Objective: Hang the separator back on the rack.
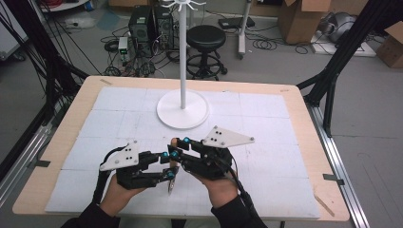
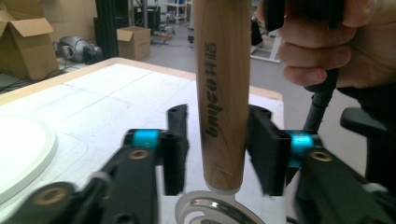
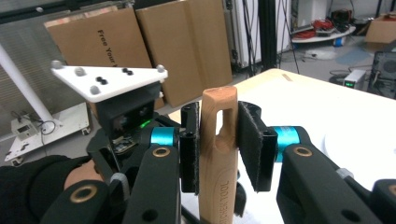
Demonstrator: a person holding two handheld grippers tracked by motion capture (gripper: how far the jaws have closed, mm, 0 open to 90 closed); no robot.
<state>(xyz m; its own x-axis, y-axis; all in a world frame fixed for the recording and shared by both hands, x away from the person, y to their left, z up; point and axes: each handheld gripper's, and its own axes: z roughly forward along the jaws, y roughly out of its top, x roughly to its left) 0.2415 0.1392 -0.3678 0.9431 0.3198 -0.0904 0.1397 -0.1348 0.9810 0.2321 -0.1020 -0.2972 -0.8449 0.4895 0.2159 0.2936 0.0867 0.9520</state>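
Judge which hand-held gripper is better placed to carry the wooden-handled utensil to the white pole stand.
Probably right: the right hand-held gripper is shut on the light wooden handle at its slotted end, while the left hand-held gripper only flanks it lower down, with a gap at one pad.

Workshop room around a wooden counter

The counter (image 1: 304,128) has a pale wood rim and a white gridded top, and stands on a grey floor (image 1: 370,123). Behind it are a black stool (image 1: 206,40), computer towers (image 1: 151,26) and loose cables (image 1: 268,45). Cardboard boxes (image 1: 304,19) sit at the far right. Black frame legs (image 1: 342,52) slant down on both sides. In the right gripper view, large flat cardboard sheets (image 3: 154,51) lean upright beyond the counter.
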